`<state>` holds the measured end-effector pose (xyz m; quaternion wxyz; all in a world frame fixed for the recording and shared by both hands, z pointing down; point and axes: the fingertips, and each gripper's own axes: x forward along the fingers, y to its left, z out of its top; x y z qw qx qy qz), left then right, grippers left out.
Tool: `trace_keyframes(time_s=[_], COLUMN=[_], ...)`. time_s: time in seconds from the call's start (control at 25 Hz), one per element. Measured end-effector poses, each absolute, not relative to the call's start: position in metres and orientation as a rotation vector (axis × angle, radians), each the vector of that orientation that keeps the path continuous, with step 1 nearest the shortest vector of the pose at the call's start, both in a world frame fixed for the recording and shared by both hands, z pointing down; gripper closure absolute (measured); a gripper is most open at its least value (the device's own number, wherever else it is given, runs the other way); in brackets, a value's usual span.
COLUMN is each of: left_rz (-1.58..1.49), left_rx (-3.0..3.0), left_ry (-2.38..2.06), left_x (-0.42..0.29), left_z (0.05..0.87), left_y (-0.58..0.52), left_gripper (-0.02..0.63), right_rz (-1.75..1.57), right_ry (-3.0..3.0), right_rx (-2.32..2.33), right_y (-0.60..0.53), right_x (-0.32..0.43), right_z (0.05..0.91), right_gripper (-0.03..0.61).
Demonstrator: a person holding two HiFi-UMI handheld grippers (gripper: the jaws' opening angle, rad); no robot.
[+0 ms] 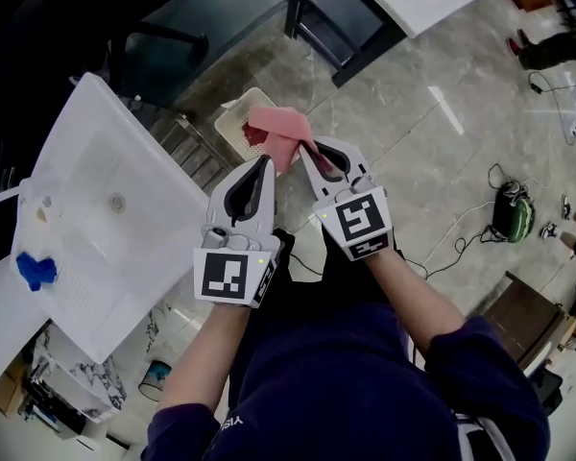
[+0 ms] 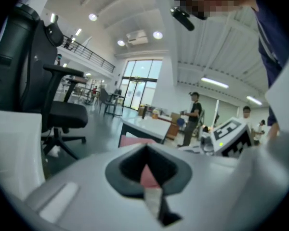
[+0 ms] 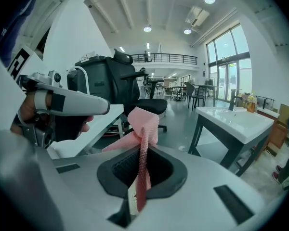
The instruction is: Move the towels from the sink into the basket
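Towel (image 1: pixel 280 134), pink and bunched, aloft at upper centre of the head view, overlapping the basket (image 1: pixel 232 121) on the floor there and so judged above it, well apart from the sink (image 1: pixel 106 257) at left. Pinched from both sides. Right gripper (image 1: pixel 310 152): jaws almost together on a thin fold running straight through them. Left gripper (image 1: pixel 265 164): jaws likewise narrow, with pink showing in the gap, so judged clamped on an edge too.

Step in hand, by the look of it: lowering and letting go. Best done by bringing both tips down together, with the hanging fold well inside the rim and centred over the opening. Then part both jaws at once, to avoid dragging cloth over the edge. Worth checking for a fold caught on the ribbed pads before drawing back.

Long axis roughly across the frame, from the left tips over to the right tips, tilted a little. Loose lobe toward upper left, short tail hanging between the grippers. Left in the sink, at lower left: blue towel (image 1: pixel 36 270).
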<state>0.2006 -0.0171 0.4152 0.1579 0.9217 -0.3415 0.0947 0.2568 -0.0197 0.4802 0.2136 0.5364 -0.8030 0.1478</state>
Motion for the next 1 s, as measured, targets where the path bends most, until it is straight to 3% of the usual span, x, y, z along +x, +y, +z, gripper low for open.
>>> trace_keyframes(time_s=[0.56,1.0], left_rz=[0.328,0.341], left_rx=[2.400,2.310], left_ry=[-1.220,-1.325], left_x=[0.246,0.230], left_z=[0.552,0.663], left_y=[-0.038,-0.067], left_gripper=[0.611,0.612], right_rz=[0.395,0.453], right_ry=[-2.337,-2.310], right_rx=[1.194,1.065], right_y=[-0.069,-0.090], right_x=[0.300,0.279], right_z=[0.606,0.747], right_gripper=[0.558,0.558])
